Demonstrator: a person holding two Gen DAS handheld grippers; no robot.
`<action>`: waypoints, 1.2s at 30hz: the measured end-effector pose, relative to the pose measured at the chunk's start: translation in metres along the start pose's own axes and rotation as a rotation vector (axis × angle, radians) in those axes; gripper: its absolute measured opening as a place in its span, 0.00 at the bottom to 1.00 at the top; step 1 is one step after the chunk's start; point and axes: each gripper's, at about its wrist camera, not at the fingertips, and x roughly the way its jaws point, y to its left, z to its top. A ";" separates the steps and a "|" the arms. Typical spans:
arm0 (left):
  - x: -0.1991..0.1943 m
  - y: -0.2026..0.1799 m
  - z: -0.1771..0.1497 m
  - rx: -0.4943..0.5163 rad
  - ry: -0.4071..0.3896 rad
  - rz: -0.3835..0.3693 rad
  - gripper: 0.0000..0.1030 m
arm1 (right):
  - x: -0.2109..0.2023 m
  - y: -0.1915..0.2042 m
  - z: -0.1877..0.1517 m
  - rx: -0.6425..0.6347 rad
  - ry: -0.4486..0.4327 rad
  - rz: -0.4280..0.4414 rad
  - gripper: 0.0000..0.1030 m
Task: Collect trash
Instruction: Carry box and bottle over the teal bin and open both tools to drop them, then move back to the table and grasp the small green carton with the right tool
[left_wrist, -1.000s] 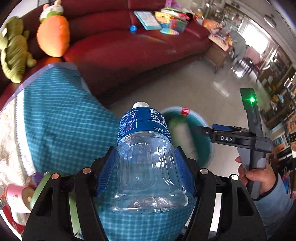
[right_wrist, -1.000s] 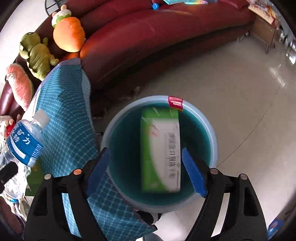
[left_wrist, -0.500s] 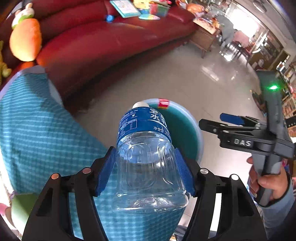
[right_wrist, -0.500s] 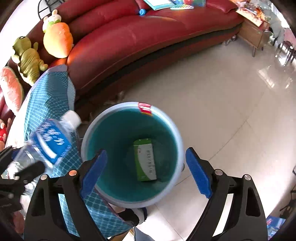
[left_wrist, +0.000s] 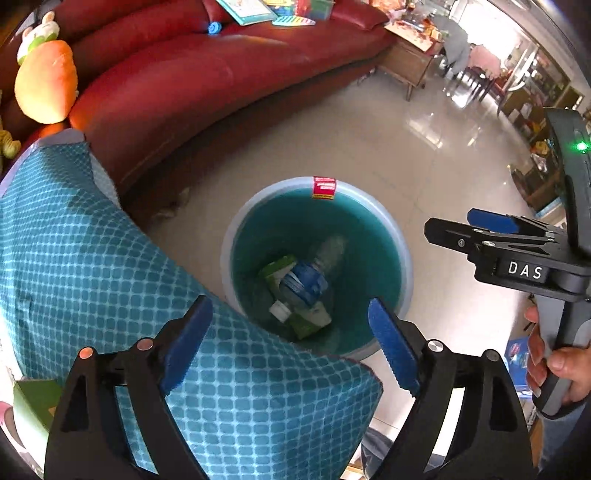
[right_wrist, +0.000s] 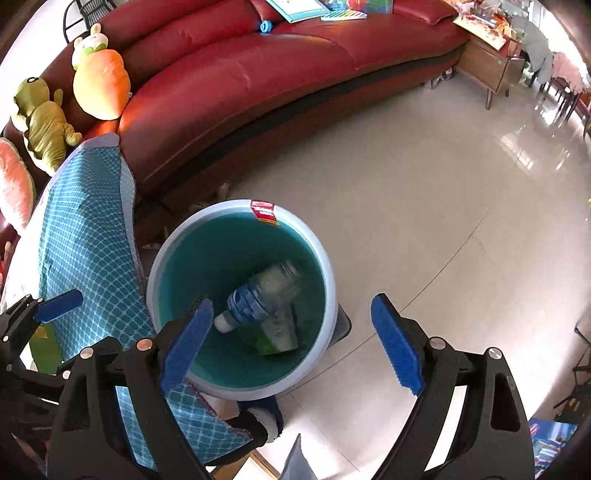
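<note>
Dropped — clear ribbed bottle (left_wrist: 308, 280) now atop green carton (right_wrist: 275, 341), seemingly cardboard, inside round bin (left_wrist: 404, 258); left gripper (left_wrist: 290, 349), right gripper (right_wrist: 291, 339) both spread.

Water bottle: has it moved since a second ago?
Yes. The bottle has left the left hand-held gripper, now open, and lies down inside the bin on the green box.

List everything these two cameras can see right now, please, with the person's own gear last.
bin: one, pale blue rim, teal inside, on the floor by the sofa
water bottle: one, clear with blue label, lying in the bin
carton: one, green and white, under the bottle
sofa: one, red
plush toys: carrot, green creature, on the sofa
checked cloth: one, teal, beside the bin
left tongs: open, empty, above the bin
right tongs: open, empty
hand: holding the right tongs' handle
</note>
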 end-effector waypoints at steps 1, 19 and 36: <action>-0.003 0.002 -0.002 -0.005 -0.003 0.000 0.85 | -0.001 0.003 -0.001 -0.004 -0.002 0.002 0.81; -0.119 0.078 -0.083 -0.142 -0.118 0.062 0.91 | -0.040 0.102 -0.035 -0.172 -0.028 0.059 0.85; -0.190 0.196 -0.187 -0.397 -0.181 0.186 0.93 | -0.038 0.245 -0.099 -0.465 0.036 0.139 0.85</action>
